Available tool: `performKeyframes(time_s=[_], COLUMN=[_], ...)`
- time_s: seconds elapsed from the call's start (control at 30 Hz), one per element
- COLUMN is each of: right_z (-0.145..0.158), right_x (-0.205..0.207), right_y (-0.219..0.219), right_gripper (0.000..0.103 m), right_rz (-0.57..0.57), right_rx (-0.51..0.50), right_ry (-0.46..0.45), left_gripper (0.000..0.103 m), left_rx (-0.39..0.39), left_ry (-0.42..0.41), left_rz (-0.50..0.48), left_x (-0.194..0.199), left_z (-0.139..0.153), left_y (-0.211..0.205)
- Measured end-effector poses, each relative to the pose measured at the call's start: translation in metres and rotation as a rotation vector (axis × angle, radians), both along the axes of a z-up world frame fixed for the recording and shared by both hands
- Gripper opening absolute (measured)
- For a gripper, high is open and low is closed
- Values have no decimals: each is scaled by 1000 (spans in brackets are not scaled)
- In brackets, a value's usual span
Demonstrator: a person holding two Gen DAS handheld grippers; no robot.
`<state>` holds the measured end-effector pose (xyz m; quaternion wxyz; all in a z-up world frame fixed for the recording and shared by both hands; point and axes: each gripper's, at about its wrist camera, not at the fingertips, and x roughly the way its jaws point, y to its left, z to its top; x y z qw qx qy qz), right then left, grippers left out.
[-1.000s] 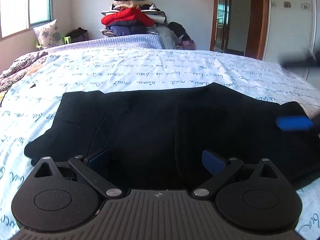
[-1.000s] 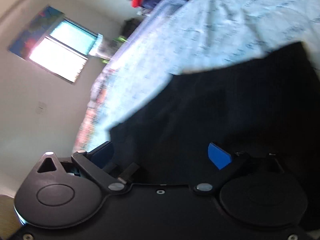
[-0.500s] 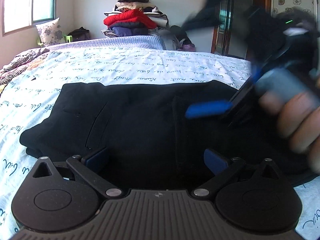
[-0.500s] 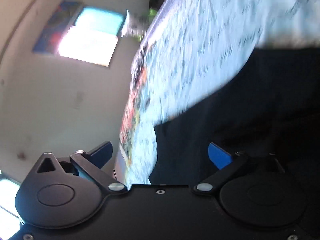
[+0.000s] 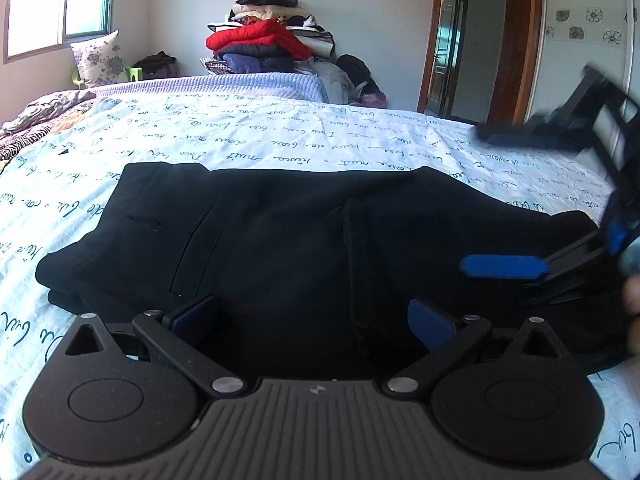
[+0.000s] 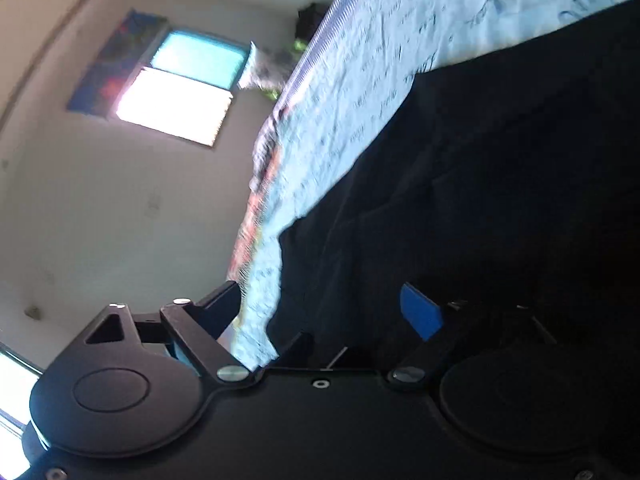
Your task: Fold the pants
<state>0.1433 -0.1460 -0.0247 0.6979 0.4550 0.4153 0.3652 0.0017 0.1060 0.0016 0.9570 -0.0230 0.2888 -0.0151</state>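
Black pants (image 5: 280, 248) lie folded in a wide flat stack on the bed's white sheet with blue script (image 5: 280, 144). My left gripper (image 5: 312, 316) is open and empty, low over the stack's near edge. My right gripper (image 5: 516, 200) shows at the right of the left wrist view, turned on its side, open, one blue finger (image 5: 504, 267) just over the pants' right end. In the right wrist view the right gripper (image 6: 324, 308) is open and rolled sideways, with the pants (image 6: 480, 200) filling the frame's right.
A pile of clothes with a red jacket (image 5: 256, 40) stands beyond the bed's far edge. A pillow (image 5: 100, 58) leans under the window at the far left. An open door (image 5: 452, 48) is at the back right. Patterned bedding (image 5: 36, 120) lies at the left.
My right gripper swept in over the middle of the pants, then drew back to their right end. Its view stays rolled sideways. The left gripper lifted slightly; the pants lie still.
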Motion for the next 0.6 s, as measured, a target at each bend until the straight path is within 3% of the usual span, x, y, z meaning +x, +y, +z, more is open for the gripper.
performKeyframes(time_s=[0.03, 0.13, 0.2, 0.3, 0.33, 0.37, 0.4, 0.43, 0.47, 0.53, 0.6], right_z=[7, 38, 48, 40, 25, 10, 9, 13, 19, 31, 30], right_x=[-3, -12, -7, 14, 20, 23, 17, 10, 0, -29, -56], right_y=[-8, -43, -69, -107, -120, -130, -141, -148, -153, -157, -149], right_gripper=[94, 99, 103, 103, 103, 87, 84, 86, 95, 103, 103], right_rz=[-25, -97, -154, -258, -297, -313, -333, -345, -371, -408, -340], right_rx=[5, 18, -35, -190, -257, -249, -214, -190, -190, -139, -26], right_ry=[15, -95, -133, -92, -21, 26, 10, 21, 21, -36, -60], left_gripper=[103, 103, 103, 103, 103, 103, 103, 103, 103, 103, 103], left_rx=[-3, -7, -8, -9, -11, -12, -14, -15, -15, -11, -9], left_ry=[-1, -2, -2, -2, -3, -3, -4, -4, -4, -2, -2], left_rz=[0, 0, 0, 0, -2, -2, -2, -3, -3, -2, -1], left_x=[0, 0, -1, -1, -1, -1, 0, -1, 0, 0, 0], left_z=[0, 0, 0, 0, 0, 0, 0, 0, 0, 0, 0], left_y=[1, 1, 1, 1, 2, 2, 3, 4, 3, 2, 2])
